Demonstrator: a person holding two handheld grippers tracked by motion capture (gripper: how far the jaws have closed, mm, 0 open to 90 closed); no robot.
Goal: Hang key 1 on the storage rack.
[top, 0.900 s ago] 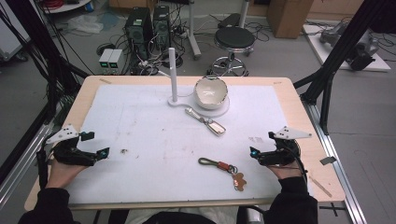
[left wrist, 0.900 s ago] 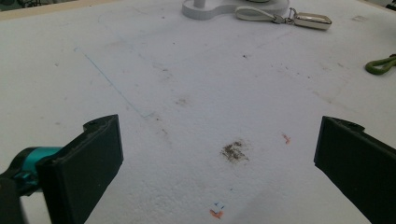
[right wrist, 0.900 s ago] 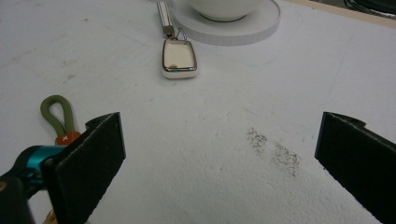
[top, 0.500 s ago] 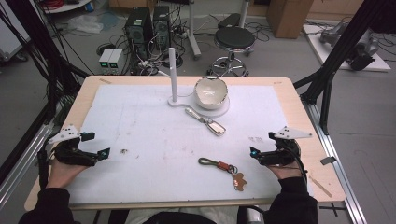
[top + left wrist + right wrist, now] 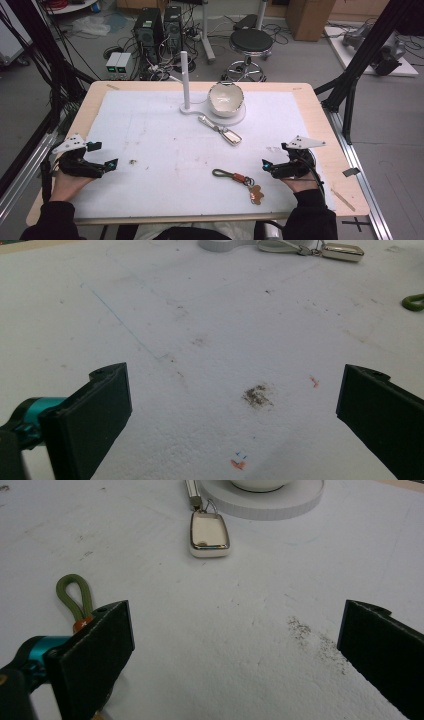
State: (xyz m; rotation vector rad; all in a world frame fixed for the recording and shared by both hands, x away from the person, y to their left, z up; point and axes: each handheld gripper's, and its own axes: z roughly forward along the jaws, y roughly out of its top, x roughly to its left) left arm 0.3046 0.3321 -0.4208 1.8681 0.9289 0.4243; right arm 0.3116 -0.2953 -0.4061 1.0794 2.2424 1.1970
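My left gripper rests at the left edge of the white mat, open, with bare mat between its jaws. At the right edge my right gripper is open too, nothing between its jaws. A green-looped keychain with orange and brown tags lies just left of the right gripper; its green loop shows beside that gripper's left jaw. A cream key fob on a strap lies mid-mat, below a white bowl. The fob and the loop's tip appear far off in the left gripper view.
The bowl sits on a round white base joined to an upright white post. The wooden table's edge runs around the mat. Black frame struts stand at both sides; a stool and computers lie beyond.
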